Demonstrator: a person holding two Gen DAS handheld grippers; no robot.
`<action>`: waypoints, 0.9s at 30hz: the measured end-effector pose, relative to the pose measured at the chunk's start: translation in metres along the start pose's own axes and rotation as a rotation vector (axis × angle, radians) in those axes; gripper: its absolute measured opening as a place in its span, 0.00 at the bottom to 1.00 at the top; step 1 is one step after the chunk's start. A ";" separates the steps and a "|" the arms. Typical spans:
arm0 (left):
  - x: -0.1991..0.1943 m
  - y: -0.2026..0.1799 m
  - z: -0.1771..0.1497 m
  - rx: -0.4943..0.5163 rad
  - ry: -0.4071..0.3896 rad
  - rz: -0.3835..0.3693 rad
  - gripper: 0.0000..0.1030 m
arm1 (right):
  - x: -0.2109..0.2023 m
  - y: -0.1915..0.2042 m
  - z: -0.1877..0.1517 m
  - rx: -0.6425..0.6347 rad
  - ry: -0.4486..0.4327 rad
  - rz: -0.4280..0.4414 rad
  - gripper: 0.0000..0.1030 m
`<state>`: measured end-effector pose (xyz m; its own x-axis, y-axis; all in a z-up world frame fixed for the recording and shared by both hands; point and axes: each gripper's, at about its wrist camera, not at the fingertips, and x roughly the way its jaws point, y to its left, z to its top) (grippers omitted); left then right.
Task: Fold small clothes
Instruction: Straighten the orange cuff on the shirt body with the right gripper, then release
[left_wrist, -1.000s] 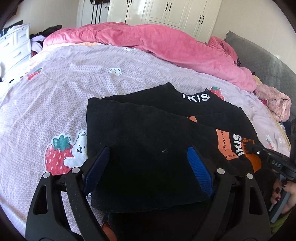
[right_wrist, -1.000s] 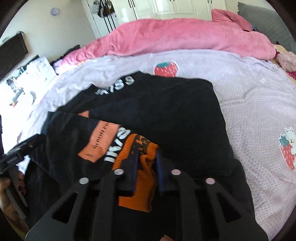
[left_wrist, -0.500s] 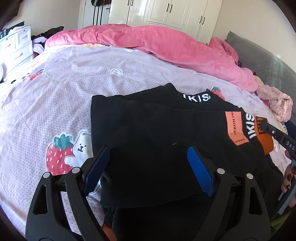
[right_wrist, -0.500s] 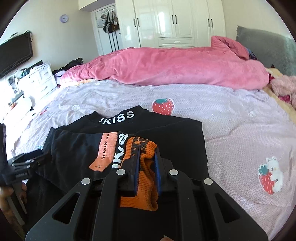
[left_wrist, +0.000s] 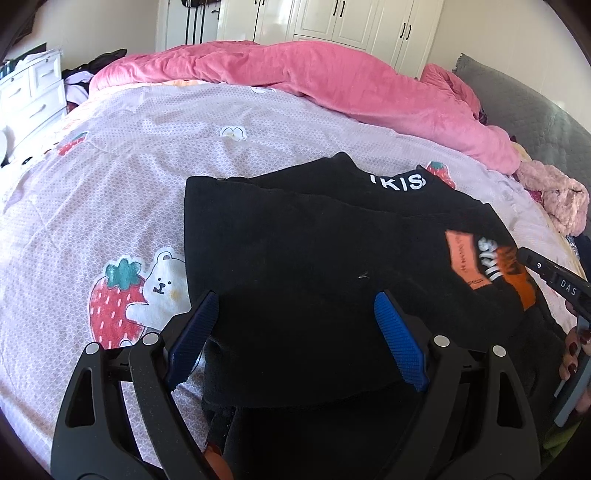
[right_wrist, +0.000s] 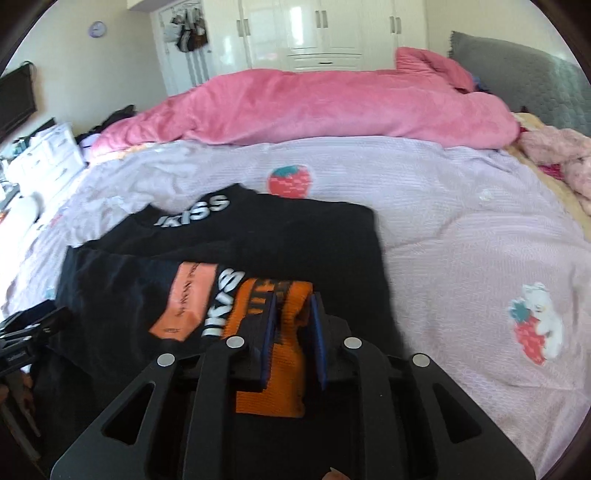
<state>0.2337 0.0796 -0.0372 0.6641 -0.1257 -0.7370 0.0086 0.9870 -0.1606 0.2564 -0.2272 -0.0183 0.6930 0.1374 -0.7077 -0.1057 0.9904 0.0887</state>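
A black sweater (left_wrist: 314, 240) with white lettering on the collar and an orange cuff (left_wrist: 517, 284) lies partly folded on the lilac bedsheet (left_wrist: 110, 177). My left gripper (left_wrist: 295, 314) is open and hovers just above the sweater's near folded edge. My right gripper (right_wrist: 291, 314) is shut on the orange cuff (right_wrist: 284, 332) of the sleeve, which lies across the black body (right_wrist: 295, 236). The right gripper's tip (left_wrist: 546, 273) shows at the right edge of the left wrist view.
A pink duvet (left_wrist: 314, 85) is heaped along the far side of the bed. A grey headboard cushion (right_wrist: 524, 85) and pink fluffy clothes (left_wrist: 554, 195) lie at the right. White drawers (left_wrist: 29, 96) stand left of the bed, white wardrobes (right_wrist: 314, 33) behind.
My right gripper has carried the orange cuff and sleeve farther across the sweater body. The left gripper has stayed open over the near edge.
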 end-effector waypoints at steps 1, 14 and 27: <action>0.000 0.001 0.000 -0.004 0.000 -0.002 0.77 | -0.003 -0.003 0.000 0.006 -0.007 -0.011 0.18; -0.035 0.023 -0.006 -0.080 -0.052 -0.003 0.77 | -0.029 0.010 -0.010 -0.015 -0.054 0.081 0.37; -0.045 0.003 -0.009 -0.013 -0.080 -0.028 0.77 | -0.034 0.032 -0.015 -0.072 -0.042 0.133 0.52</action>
<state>0.1969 0.0876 -0.0107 0.7210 -0.1444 -0.6777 0.0187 0.9817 -0.1893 0.2183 -0.2001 -0.0021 0.6985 0.2697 -0.6628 -0.2485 0.9600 0.1287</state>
